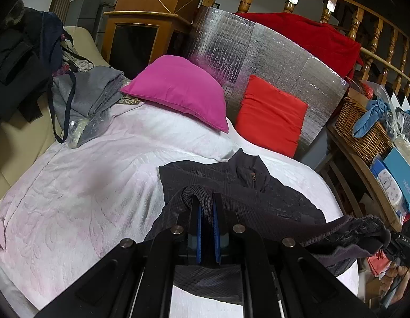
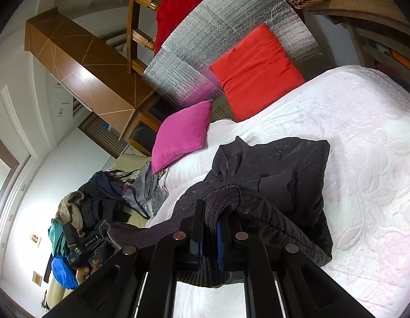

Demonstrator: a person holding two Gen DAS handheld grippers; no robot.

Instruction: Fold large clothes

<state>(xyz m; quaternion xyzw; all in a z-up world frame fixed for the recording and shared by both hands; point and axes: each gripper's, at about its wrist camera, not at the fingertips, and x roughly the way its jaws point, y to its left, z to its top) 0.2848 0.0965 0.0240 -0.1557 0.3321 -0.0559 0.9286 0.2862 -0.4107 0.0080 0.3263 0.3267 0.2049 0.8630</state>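
A dark quilted jacket with a zip collar lies on the white bedspread. Its near half is lifted and folding over toward the collar. My left gripper is shut on the jacket's ribbed hem, which bunches between the blue pads. The hem stretches rightward to my right gripper, seen at the frame edge with a hand beneath it. In the right wrist view, my right gripper is shut on the same ribbed hem above the jacket. The left gripper appears low on the left there.
A pink pillow and a red pillow lean on a silver foil sheet at the bed's head. Grey clothing and a dark clothes pile sit left. A wicker basket and boxes crowd the right side.
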